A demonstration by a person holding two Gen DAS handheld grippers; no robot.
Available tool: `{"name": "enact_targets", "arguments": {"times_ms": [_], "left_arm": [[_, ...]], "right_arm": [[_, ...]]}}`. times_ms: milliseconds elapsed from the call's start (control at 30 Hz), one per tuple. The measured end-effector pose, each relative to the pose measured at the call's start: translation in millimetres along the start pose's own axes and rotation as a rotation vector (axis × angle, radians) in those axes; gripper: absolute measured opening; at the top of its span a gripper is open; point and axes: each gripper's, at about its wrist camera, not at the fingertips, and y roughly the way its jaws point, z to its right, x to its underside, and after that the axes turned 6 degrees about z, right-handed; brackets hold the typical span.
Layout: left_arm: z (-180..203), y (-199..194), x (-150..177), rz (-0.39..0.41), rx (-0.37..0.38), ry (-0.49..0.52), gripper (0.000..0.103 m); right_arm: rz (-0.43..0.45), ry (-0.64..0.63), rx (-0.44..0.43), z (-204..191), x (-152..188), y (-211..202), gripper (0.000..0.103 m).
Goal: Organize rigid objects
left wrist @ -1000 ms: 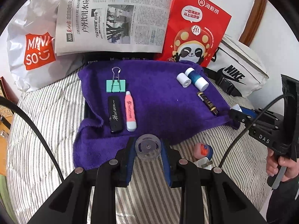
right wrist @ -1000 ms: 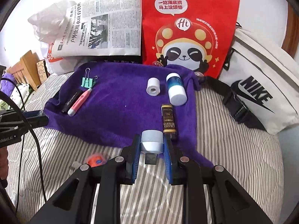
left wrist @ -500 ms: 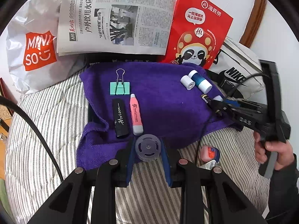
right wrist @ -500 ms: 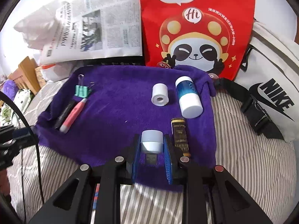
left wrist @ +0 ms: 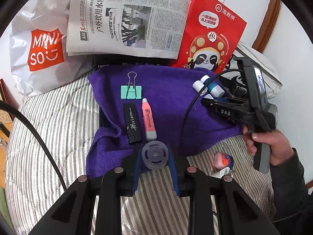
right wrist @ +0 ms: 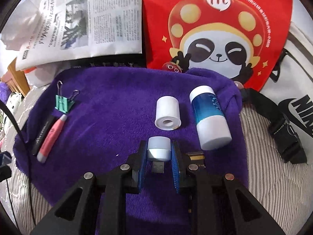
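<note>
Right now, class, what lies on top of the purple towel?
On the purple towel: green binder clip, black stick, pink pen, white roll, blue bottle. A dark gold-marked item is mostly hidden behind the right gripper.

- Striped bedding (left wrist: 58,129) spread below and around the claw.
- White wall (left wrist: 289,45) far ahead, brown wooden trim (left wrist: 268,19) up right.
- Wooden furniture (right wrist: 14,78) off left.

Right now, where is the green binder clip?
Left wrist view: the green binder clip lies on the purple towel's far left, just beyond the black Horizon stick and pink pen.
</note>
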Motion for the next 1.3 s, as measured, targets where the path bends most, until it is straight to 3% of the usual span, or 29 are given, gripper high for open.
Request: {"name": "enact_targets", "arguments": {"times_ms": [267, 300, 367, 400, 567, 767, 1033, 1300], "left_arm": [[0, 6, 5, -0.024, -0.008, -0.01, 0.026], [1, 6, 5, -0.024, -0.008, -0.009, 0.026], [2, 4, 5, -0.026, -0.013, -0.009, 0.026], [2, 4, 5, -0.026, -0.016, -0.009, 0.026], [-2, 5, 5, -0.04, -0.039, -0.018, 0.026], [-2, 10, -3, -0.033, 0.011, -0.056, 0.026], [8, 50, -23, -0.011, 0.005, -0.079, 0.026], [13, 86, -58, 0.008, -0.049, -0.055, 0.026]], "right_arm": [[0.005, 0.019, -0.015, 5, -2, 8, 0.026], [0.002, 0.016, -0.016, 5, -2, 7, 0.028], [-0.012, 0.012, -0.032, 4, -2, 6, 0.049], [-0.018, 0.015, -0.044, 5, -1, 4, 0.051], [0.003, 0.027, -0.063, 7, 8, -16, 0.052], [0.027, 0.003, -0.046, 13, 21, -56, 0.052], [0.082, -0.004, -0.03, 24, 48, -116, 0.052], [0.087, -0.099, 0.065, 27, 74, -146, 0.052]]}}
